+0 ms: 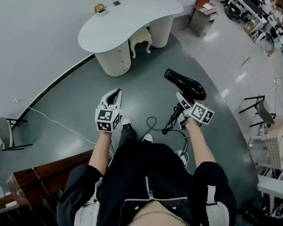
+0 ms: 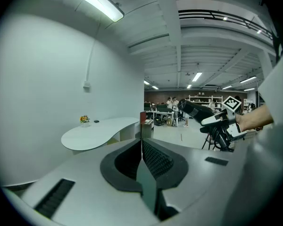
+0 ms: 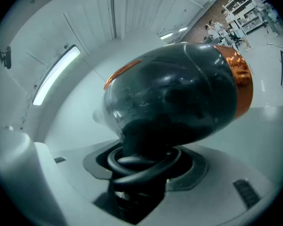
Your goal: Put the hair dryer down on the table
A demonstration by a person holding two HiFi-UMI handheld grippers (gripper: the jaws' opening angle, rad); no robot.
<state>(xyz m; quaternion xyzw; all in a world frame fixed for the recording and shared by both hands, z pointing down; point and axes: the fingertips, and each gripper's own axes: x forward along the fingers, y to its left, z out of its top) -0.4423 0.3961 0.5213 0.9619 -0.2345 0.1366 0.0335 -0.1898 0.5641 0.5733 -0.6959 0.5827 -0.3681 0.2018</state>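
Note:
A black hair dryer [image 1: 186, 84] with a copper band hangs over the grey floor, its nozzle pointing up-left. My right gripper [image 1: 181, 99] is shut on its handle, and the black cord [image 1: 172, 121] dangles below. In the right gripper view the hair dryer body [image 3: 179, 98] fills the middle, and coiled cord [image 3: 141, 166] lies around the handle between the jaws. My left gripper [image 1: 114, 98] is shut and holds nothing; its pads [image 2: 153, 161] meet. The white curved table [image 1: 127, 20] stands ahead, well beyond both grippers, and shows as the table [image 2: 101, 132] in the left gripper view.
A small flower pot [image 1: 100, 7] and a dark object [image 1: 116, 3] sit on the table's far side. A white stool [image 1: 141, 37] is tucked under it. A brown cabinet [image 1: 203, 13] stands to the right, and a white cable [image 1: 56, 121] crosses the floor. Desks and people fill the far right.

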